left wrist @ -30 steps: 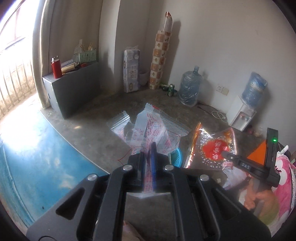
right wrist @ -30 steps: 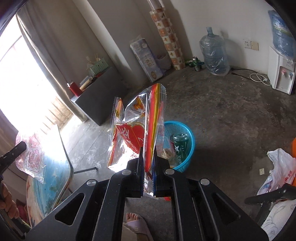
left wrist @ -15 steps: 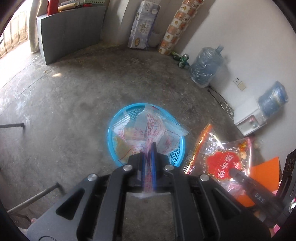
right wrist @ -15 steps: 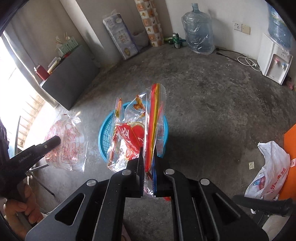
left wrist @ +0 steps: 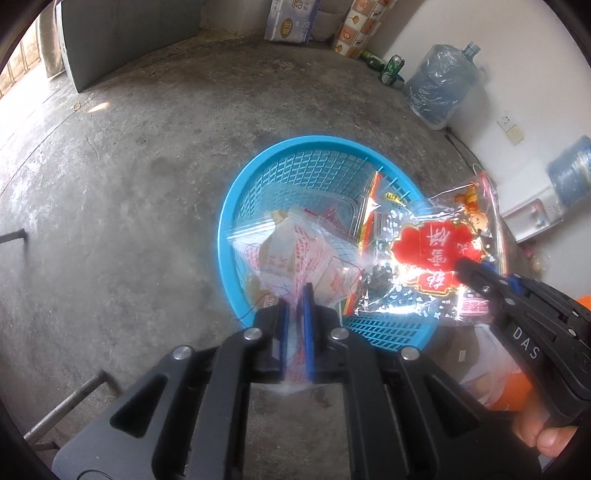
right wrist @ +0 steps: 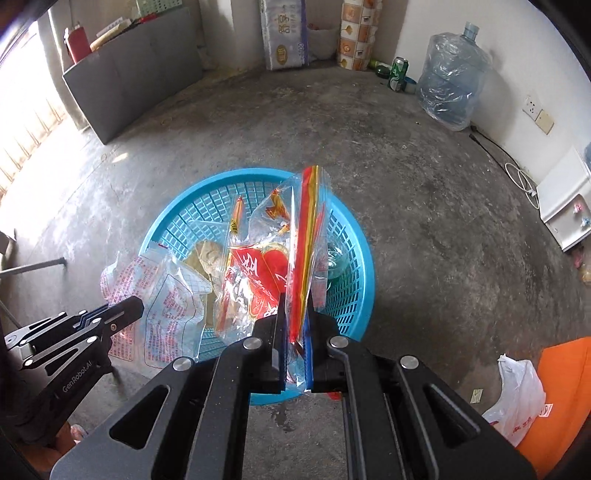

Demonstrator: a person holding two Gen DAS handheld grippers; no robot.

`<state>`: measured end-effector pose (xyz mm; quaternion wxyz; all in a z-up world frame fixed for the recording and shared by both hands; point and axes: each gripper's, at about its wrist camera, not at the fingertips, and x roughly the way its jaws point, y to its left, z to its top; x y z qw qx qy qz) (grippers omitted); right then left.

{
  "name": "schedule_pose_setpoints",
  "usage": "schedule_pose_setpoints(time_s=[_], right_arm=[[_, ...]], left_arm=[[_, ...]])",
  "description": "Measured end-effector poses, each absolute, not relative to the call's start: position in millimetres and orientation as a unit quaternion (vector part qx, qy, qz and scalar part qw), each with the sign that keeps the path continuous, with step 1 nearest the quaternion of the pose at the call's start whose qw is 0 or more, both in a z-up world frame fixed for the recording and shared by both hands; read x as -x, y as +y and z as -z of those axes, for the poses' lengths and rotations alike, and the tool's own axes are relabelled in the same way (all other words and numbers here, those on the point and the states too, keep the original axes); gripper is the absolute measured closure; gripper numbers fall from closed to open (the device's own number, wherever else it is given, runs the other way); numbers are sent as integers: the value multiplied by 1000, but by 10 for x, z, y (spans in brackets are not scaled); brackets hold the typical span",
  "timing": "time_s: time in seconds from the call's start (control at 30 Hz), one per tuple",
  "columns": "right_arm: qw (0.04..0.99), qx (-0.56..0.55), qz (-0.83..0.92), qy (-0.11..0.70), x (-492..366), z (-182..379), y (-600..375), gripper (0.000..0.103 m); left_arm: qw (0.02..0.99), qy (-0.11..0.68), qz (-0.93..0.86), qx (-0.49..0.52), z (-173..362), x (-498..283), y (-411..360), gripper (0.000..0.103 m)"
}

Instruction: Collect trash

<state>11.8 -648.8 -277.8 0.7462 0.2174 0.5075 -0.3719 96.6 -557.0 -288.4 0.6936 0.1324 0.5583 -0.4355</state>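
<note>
A blue mesh basket (left wrist: 229,206) (right wrist: 166,218) stands on the concrete floor right below both grippers. My left gripper (left wrist: 294,291) (right wrist: 135,304) holds a clear bag with red print (left wrist: 295,254) (right wrist: 166,295) over the basket's left side. Its jaws are opening, with the film still between the pads. My right gripper (right wrist: 295,299) (left wrist: 463,264) is shut on a clear snack bag with a red label and gold stripes (right wrist: 266,273) (left wrist: 432,254), which hangs over the basket's middle. A green can (right wrist: 334,266) and paper scraps lie inside.
A water jug (right wrist: 452,77), a green can (right wrist: 398,74) and a packet of paper rolls (right wrist: 284,33) stand by the far wall. A grey cabinet (right wrist: 129,81) is at back left. A white plastic bag (right wrist: 517,398) lies at lower right, and a metal leg (left wrist: 66,406) at lower left.
Both grippers have come down and tilted toward the floor, carrying their bags from beside the table to just over the blue basket, which now fills the middle of both views.
</note>
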Motion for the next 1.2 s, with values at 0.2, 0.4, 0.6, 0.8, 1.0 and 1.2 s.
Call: schedule_pose_setpoints(time_s=[0.2,0.4,0.6,0.8,1.0,1.2], right_arm=[[726,-221,343,553,-311,3201,-6522,96],[700,-254,318,587,-385,3490,-6621,91],[698,-304,336,554,-93,3308,-6716,58],[707,-354,363,493,406,2942,-6739,55],[724,-386,365,440,840,2527,-6501,55],[750,-384,370,391,1222,1931,-6185,51]], left_arm=[[678,569,438,-156,3124,-948,-5679,94],[660,579,447,-172,3255,-853,-5736,86],[674,566,449,-154,3150,-877,-5715,50],[681,558,455,-130,3005,-850,-5650,34],[684,546,465,-135,2686,-689,-5500,33],[671,477,531,-200,1981,-24,-5306,32]])
